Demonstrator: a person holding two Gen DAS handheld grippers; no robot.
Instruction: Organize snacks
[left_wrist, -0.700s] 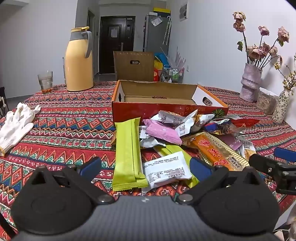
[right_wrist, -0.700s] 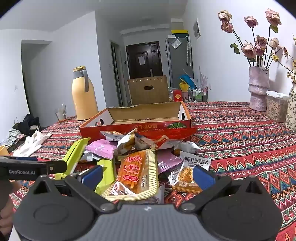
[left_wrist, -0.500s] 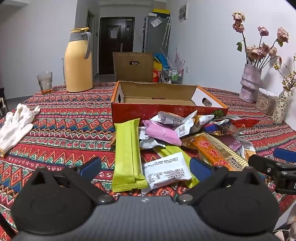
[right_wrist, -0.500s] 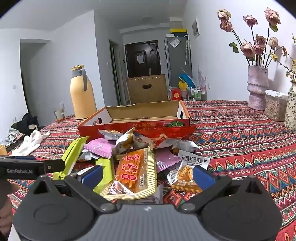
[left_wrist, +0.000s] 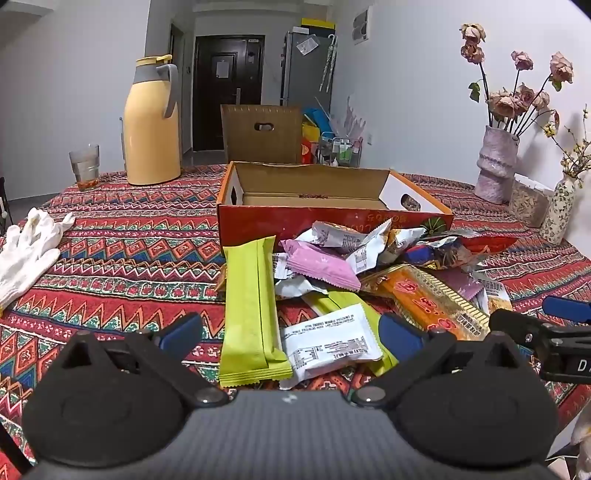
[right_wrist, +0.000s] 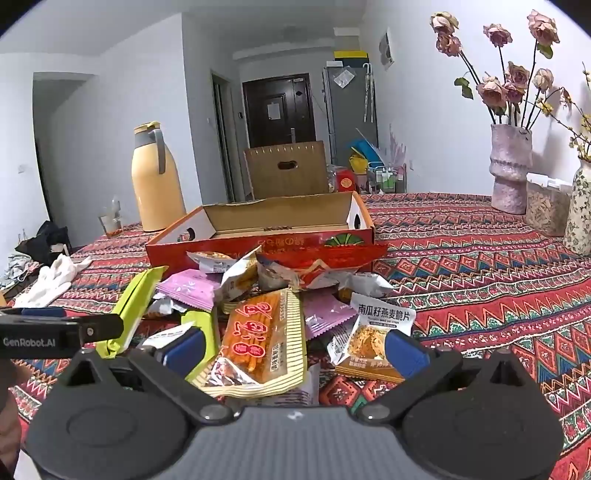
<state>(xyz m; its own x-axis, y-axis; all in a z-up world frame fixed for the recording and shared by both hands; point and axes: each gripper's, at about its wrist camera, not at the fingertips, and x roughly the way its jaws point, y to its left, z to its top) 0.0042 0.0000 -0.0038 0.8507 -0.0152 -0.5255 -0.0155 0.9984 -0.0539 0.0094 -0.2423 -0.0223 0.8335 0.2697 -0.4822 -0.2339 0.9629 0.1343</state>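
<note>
A pile of snack packets lies on the patterned tablecloth in front of an open red cardboard box (left_wrist: 332, 218) (right_wrist: 258, 240), which looks empty. In the left wrist view my left gripper (left_wrist: 290, 332) is open, low over a long green packet (left_wrist: 251, 295) and a white packet (left_wrist: 328, 343). A pink packet (left_wrist: 317, 264) lies behind them. In the right wrist view my right gripper (right_wrist: 293, 345) is open over an orange striped packet (right_wrist: 258, 339), with a pumpkin-seed crisp packet (right_wrist: 373, 339) by its right finger. Each gripper shows at the edge of the other view.
A yellow thermos jug (left_wrist: 151, 122) and a glass (left_wrist: 85, 166) stand at the back left. White gloves (left_wrist: 26, 247) lie at the left. A vase of dried roses (left_wrist: 496, 166), a jar (left_wrist: 528, 201) and a small floral vase (left_wrist: 559, 210) stand at the right. A brown box (left_wrist: 260, 134) stands behind the table.
Both grippers have edged slightly forward toward the pile. Both remain open and empty; no packet has moved.
</note>
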